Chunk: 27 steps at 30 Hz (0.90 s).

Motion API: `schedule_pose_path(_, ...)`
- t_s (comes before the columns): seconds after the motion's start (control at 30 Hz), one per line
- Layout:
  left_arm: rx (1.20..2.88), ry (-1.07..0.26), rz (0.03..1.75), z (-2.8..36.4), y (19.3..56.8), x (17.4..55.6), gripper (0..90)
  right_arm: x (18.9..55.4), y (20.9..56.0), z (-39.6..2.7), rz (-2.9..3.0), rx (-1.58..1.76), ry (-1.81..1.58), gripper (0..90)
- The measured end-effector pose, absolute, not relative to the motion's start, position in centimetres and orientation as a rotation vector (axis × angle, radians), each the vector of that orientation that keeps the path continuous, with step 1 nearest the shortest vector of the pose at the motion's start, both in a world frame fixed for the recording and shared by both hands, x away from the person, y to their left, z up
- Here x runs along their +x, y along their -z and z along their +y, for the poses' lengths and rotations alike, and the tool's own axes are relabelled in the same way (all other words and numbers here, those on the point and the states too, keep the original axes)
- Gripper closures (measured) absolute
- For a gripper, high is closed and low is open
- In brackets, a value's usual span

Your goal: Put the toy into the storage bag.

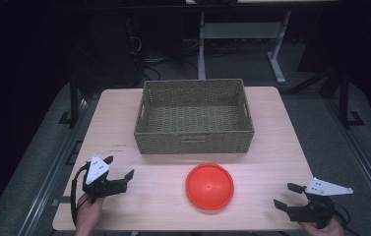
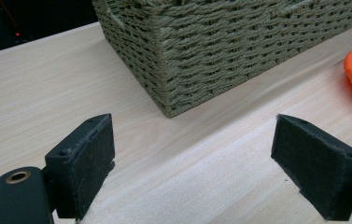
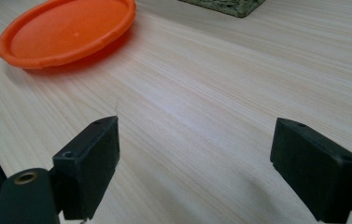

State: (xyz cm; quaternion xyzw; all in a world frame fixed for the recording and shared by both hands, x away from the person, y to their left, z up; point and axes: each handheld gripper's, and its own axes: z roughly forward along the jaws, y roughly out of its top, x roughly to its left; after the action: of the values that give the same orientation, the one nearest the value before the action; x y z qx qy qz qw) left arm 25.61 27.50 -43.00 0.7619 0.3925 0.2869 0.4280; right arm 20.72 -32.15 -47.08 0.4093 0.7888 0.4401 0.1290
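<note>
Orange plate lying upside down on the bench, near its front edge, just in front of the woven basket. Left gripper and right gripper flank the plate at the bench's front corners, jaws apart and holding nothing.

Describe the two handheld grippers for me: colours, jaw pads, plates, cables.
Both are black. The left gripper and right gripper each carry a pale grey three-cornered plate with small holes on top. The pads are blocky, with a rough, felt-like face. A brass-coloured ring sits at the jaw base. A black cable loops from the left gripper. No sleeves are visible.
</note>
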Motion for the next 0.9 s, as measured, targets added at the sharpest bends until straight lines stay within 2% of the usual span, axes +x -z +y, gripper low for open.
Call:
schedule_pose_path(0.57,1.899,-0.738,0.993,27.7,43.0,25.3,12.8,22.2,45.5,-30.1,2.388,1.117,-1.3,14.3)
schedule_pose_path(0.9,1.895,-0.756,1.01,28.0,42.9,25.3,12.8,24.7,43.7,-28.0,2.464,1.091,-1.229,14.1)
